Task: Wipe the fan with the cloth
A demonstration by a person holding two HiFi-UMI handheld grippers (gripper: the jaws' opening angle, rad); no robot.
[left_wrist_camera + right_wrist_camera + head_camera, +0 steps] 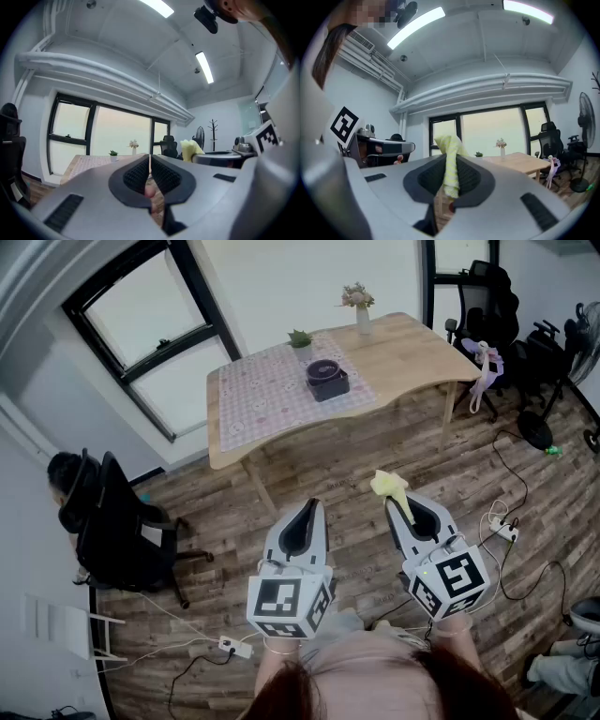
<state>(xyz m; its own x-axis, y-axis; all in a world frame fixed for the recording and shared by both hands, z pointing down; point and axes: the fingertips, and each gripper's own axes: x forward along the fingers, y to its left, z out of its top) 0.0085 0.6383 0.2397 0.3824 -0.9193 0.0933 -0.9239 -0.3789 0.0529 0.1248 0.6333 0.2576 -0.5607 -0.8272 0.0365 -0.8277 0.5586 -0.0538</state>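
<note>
Yellow-green checked cloth (390,484) sticks up from the right gripper (403,507), whose jaws pinch it. The left gripper (309,507) has its jaws pressed together, pad to pad. Dark plank floor (375,442) lies between both and the light wooden table (412,352). On the table's pink checked tablecloth (267,395) sits the small dark round fan (327,379), near a green potted plant (300,337) and a white vase of flowers (359,307). A black office chair (122,526) stands at the left.

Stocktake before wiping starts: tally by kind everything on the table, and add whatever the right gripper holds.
fan: 1
potted plant: 1
vase of flowers: 1
checked tablecloth: 1
yellow cloth, clamped in the right gripper: 1
Total: 5
</note>
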